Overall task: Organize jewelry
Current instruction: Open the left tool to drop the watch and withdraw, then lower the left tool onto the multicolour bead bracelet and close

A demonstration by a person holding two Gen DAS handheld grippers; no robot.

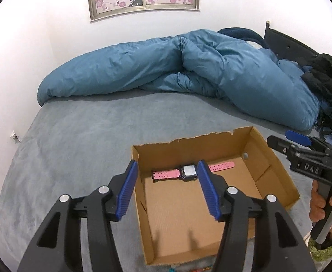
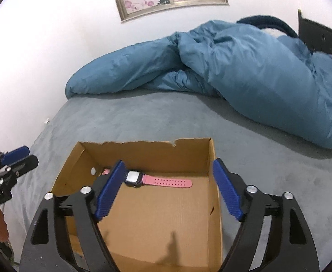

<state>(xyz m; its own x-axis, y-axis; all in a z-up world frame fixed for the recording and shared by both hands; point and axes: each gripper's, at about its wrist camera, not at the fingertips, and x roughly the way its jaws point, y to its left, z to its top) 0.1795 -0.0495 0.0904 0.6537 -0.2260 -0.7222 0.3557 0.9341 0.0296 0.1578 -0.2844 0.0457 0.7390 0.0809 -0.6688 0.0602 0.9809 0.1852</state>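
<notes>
Here we found the watch [image 1: 187, 171] lying flat on the floor of the cardboard box [image 1: 277, 170], near its far wall, with the pink strap stretched out to both sides of the dark case. The box sat on the grey bed [image 1: 75, 131], well clear of the blue duvet [image 1: 166, 68] heaped by the wall. Our left gripper [image 1: 167, 187] hung above the box with its fingers apart and nothing between them; our right gripper [image 2: 169, 189] hung there too, its fingers spread wider and likewise empty. We judged the watch light, its strap soft and bendable, and its glass face the part to spare. The case looked to us the firmest place to take hold, pinched across its sides; a grip on the strap would let the case dangle. We read "DAS" on the right gripper's body and could not make out the small lettering on the left one.
</notes>
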